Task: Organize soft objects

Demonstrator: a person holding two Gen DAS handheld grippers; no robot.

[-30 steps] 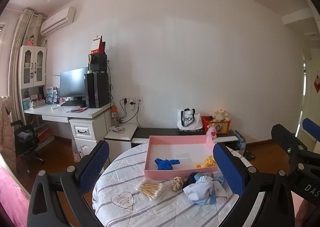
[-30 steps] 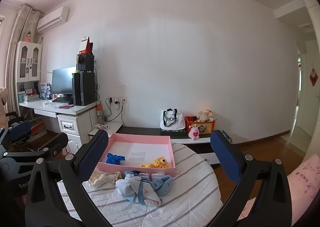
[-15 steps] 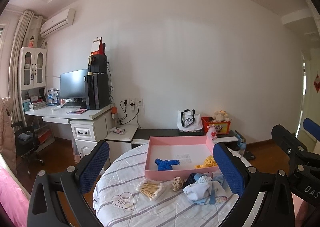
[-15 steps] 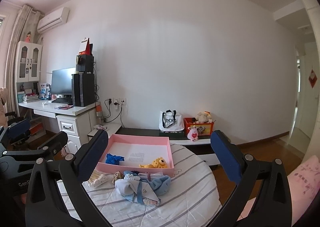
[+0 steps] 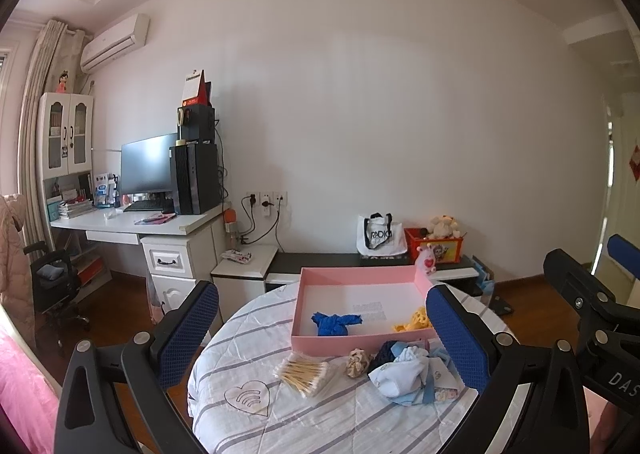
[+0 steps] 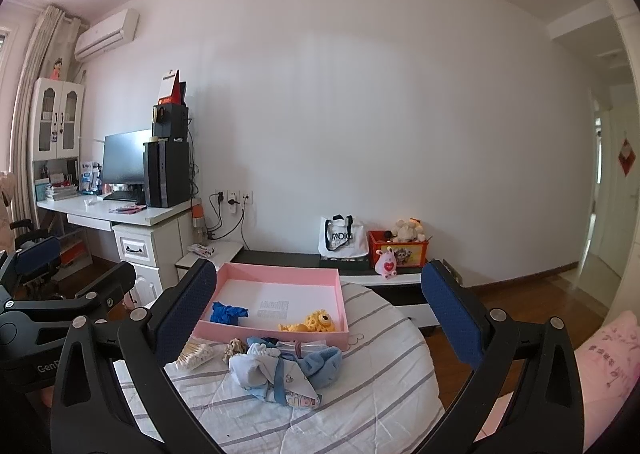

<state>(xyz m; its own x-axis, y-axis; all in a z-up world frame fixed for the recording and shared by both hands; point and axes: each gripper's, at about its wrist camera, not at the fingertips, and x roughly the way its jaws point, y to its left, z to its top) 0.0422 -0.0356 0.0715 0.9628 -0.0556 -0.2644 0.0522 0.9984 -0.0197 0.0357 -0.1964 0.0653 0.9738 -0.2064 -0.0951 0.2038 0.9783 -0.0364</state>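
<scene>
A pink tray [image 5: 320,342] [image 6: 276,335] lies on a round table with a striped white cloth [image 5: 340,410]. Inside it are a blue cloth piece [image 5: 334,323] [image 6: 227,312] and a yellow knitted item [image 5: 416,321] [image 6: 316,322]. In front of the tray lies a pile of white and light blue baby clothes [image 5: 408,374] [image 6: 280,370], with a beige scrunchie [image 5: 357,362] [image 6: 235,346] beside it. My left gripper [image 5: 320,338] and right gripper [image 6: 316,318] are both open, empty and held above the near side of the table.
A bundle of cotton swabs [image 5: 306,370] [image 6: 196,354] lies left of the scrunchie. A desk with a monitor [image 5: 146,169] stands at the left. A low bench with a tote bag [image 5: 378,236] and toy box is behind the table. Pink bedding [image 6: 600,358] is at right.
Both views have risen and tilted slightly, so the table sits a little lower in frame. Nothing on the table has moved; both grippers stay open.
</scene>
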